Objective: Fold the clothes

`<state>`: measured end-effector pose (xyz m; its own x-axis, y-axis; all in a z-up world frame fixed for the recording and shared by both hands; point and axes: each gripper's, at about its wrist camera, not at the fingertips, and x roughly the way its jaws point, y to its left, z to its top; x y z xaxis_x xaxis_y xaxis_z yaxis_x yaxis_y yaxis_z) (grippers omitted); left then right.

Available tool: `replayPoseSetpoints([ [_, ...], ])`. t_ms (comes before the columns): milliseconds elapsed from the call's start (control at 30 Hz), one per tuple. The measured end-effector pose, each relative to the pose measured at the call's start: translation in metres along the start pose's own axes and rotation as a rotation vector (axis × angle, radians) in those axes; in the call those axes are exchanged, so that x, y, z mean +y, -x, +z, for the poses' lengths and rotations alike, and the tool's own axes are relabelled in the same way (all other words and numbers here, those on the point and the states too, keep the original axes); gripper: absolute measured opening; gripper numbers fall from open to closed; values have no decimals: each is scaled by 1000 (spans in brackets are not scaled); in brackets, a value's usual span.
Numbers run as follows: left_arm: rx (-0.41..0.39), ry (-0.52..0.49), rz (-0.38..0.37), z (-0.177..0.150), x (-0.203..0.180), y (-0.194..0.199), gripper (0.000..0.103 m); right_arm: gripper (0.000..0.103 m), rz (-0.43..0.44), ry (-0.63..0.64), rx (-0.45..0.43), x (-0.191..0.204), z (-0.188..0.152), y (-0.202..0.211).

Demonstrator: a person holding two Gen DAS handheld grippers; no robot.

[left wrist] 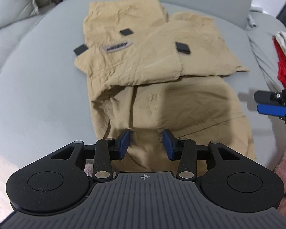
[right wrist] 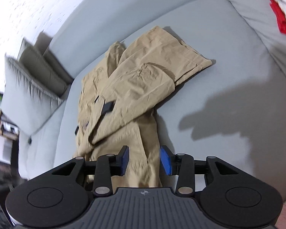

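On the grey sofa (left wrist: 38, 61), thin, limp khaki trousers (left wrist: 143, 63) lie part-folded, best pinched at a hem; left gripper (left wrist: 146, 145) and right gripper (right wrist: 144, 160) spread, empty

Tan trousers (left wrist: 158, 72) lie partly folded, legs doubled back, wrinkled.

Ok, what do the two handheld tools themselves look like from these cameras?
Both look identical. The left tool and right tool have matte black linkage arms with silver pivot pins, two round black discs at the sides, and a ribbed dark grey body bearing a small crosshair mark. The finger pads are blue. No cables, hands or sleeves are visible.
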<state>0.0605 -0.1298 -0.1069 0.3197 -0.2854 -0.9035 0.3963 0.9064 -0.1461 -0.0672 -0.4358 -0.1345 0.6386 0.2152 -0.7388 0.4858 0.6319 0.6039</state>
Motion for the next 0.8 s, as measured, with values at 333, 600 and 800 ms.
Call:
replayPoseSetpoints([
  [333, -15, 130, -75, 1, 18, 1, 44, 65, 100, -346, -79, -41, 27, -24],
  [600, -137, 249, -152, -5, 43, 17, 42, 48, 102, -488, -97, -54, 35, -73],
  [800, -184, 378, -144, -9, 69, 23, 40, 13, 16, -265, -162, -7, 62, -69],
])
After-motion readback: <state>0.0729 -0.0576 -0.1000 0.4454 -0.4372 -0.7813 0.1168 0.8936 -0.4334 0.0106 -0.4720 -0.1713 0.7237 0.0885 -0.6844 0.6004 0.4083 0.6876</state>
